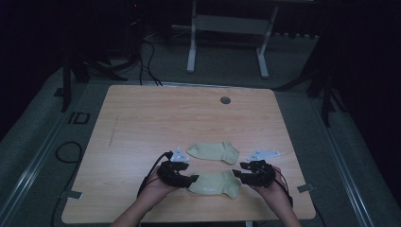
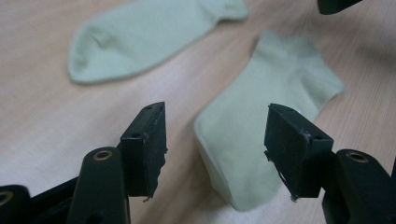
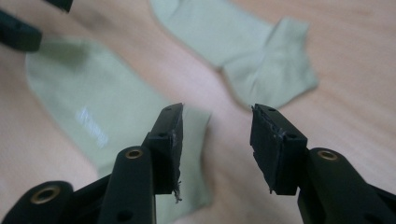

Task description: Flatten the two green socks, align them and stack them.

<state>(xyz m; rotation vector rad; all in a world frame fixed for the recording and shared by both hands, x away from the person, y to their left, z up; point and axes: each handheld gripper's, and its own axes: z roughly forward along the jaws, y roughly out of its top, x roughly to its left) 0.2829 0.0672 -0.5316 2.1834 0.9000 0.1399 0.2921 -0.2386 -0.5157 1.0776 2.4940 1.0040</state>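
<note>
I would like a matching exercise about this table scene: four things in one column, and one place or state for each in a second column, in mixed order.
Things:
1. near sock
2. far sock
3. left gripper
4. round hole

Places or states:
A. in the tabletop near its far edge
B. lies flat between the two grippers
C. jaws open, at the toe end of the near sock
D. lies alone, farther from the person

Pairs: 1-B, 2-D, 3-C, 4-A
</note>
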